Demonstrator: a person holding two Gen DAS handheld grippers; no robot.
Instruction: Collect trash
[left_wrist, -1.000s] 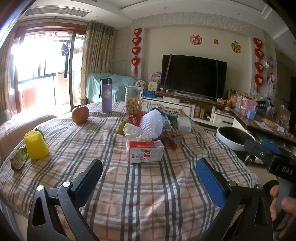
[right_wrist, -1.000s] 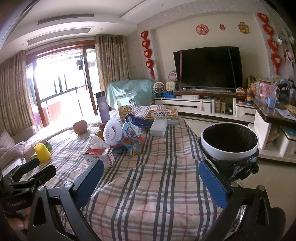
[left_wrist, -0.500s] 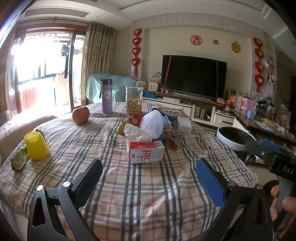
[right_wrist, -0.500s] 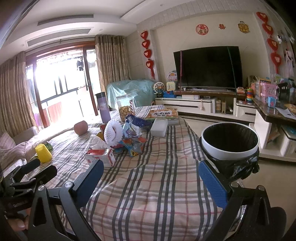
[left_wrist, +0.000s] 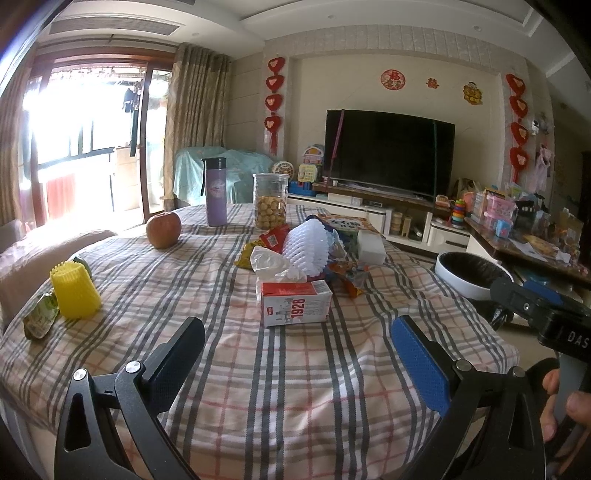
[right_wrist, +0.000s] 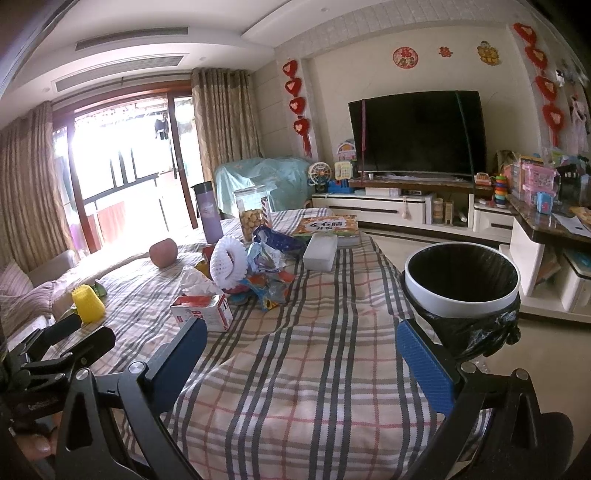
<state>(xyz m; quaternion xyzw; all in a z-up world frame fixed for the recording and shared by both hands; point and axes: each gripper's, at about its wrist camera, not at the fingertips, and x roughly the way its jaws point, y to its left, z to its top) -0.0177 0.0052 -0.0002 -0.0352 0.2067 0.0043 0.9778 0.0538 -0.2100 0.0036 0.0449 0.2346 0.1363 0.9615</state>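
Observation:
A pile of trash lies mid-table: white foam fruit net (left_wrist: 308, 245), crumpled snack wrappers (left_wrist: 343, 273), also in the right wrist view (right_wrist: 267, 273). A yellow foam net (left_wrist: 75, 290) and a green wrapper (left_wrist: 40, 320) lie at the left edge. A white bin with a black liner (right_wrist: 461, 280) stands off the table's right side. My left gripper (left_wrist: 297, 345) is open and empty above the near cloth. My right gripper (right_wrist: 301, 352) is open and empty, near the bin.
On the plaid tablecloth (left_wrist: 258, 369) sit a 1928 tissue box (left_wrist: 295, 306), an apple (left_wrist: 163, 229), a purple bottle (left_wrist: 215, 192), a biscuit jar (left_wrist: 269, 201), a white box (right_wrist: 320, 252) and a book (right_wrist: 327, 226). A TV unit stands behind.
Both views have shifted very slightly; the scene and both open grippers are otherwise unchanged.

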